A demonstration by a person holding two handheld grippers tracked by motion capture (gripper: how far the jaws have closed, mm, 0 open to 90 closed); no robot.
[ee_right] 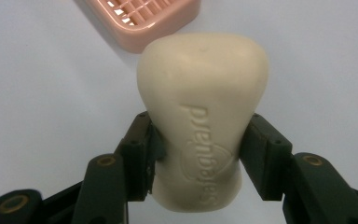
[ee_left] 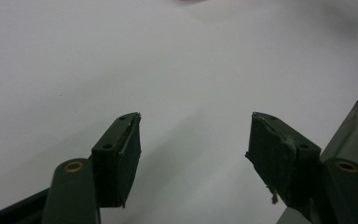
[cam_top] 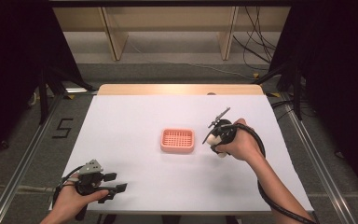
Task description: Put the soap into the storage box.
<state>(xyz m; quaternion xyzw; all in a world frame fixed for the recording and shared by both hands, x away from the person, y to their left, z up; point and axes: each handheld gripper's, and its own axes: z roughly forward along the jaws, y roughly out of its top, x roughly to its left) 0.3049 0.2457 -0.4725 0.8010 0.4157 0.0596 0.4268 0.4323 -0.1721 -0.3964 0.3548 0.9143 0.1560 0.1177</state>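
Just right of the table's middle, the right gripper (ee_right: 198, 154) pinches a cream bar of soap (ee_right: 203, 116) between its two black jaws, which press on the bar's lower flanks while its rounded upper end sticks out well past them. The embossed brand name runs along the face turned to that gripper's camera. The bar looks to be held clear of the white table (cam_top: 135, 116), though the high view is too small to say so with certainty. The pink slotted soap dish (cam_top: 177, 140) lies flat near the centre of the table, just beside the bar on its left and apart from it.

The step in hand appears to be carrying the soap to the dish. To do it well, the person would keep the pinch firm, since a smooth, rounded bar can squirt out of flat pads, bring the bar over the middle of the grating, turn it so its broad face lies flat, lower it until it rests on the slats, and only then let go.

The left gripper (cam_top: 113, 183) rests near the table's front left corner, well apart from the dish, its jaws spread wide with nothing between them. Nothing stands between soap and dish. Beyond the far edge are wooden frame legs and loose cables on the floor, and a dark curtain hangs at each side.
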